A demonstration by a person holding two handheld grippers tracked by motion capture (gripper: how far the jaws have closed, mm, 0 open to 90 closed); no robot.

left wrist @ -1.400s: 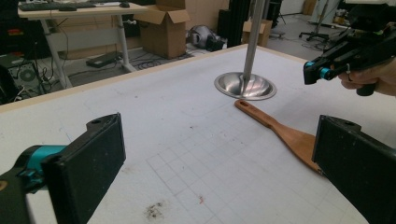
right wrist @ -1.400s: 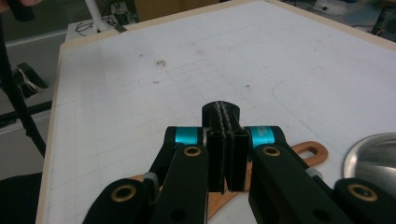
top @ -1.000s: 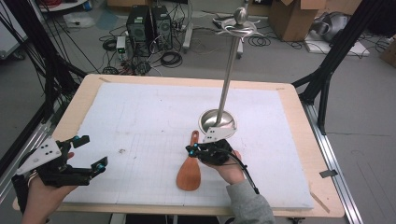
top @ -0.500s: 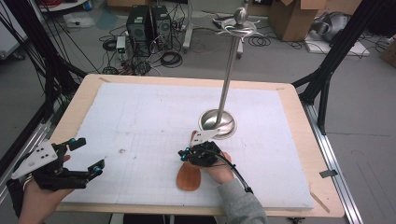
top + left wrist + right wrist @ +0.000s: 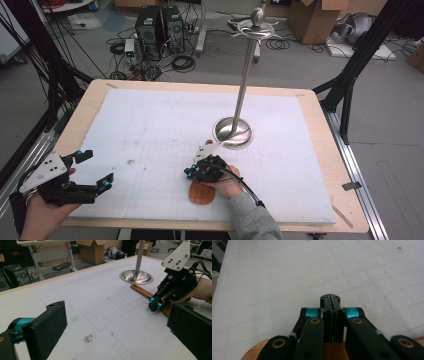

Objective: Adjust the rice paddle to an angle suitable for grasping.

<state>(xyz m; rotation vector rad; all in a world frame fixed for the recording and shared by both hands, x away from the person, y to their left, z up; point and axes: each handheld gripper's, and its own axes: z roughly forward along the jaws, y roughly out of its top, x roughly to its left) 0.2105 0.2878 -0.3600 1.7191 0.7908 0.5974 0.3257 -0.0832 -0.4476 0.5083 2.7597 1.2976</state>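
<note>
My right tool has dropped toward me over the wooden spatula, jaws clenched on nothing. The spatula lies flat on the counter, ungrasped; my left tool waits released.

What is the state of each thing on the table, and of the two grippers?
Spatula: lying flat on the mat, under the right gripper, handle toward the stand.
Stand: upright, base on the mat, nothing hanging on it.
Right gripper: shut, nothing between its jaws, just above the spatula.
Left gripper: open, empty, near the mat's left edge.
Mat: flat, a few small brown stains.
</note>
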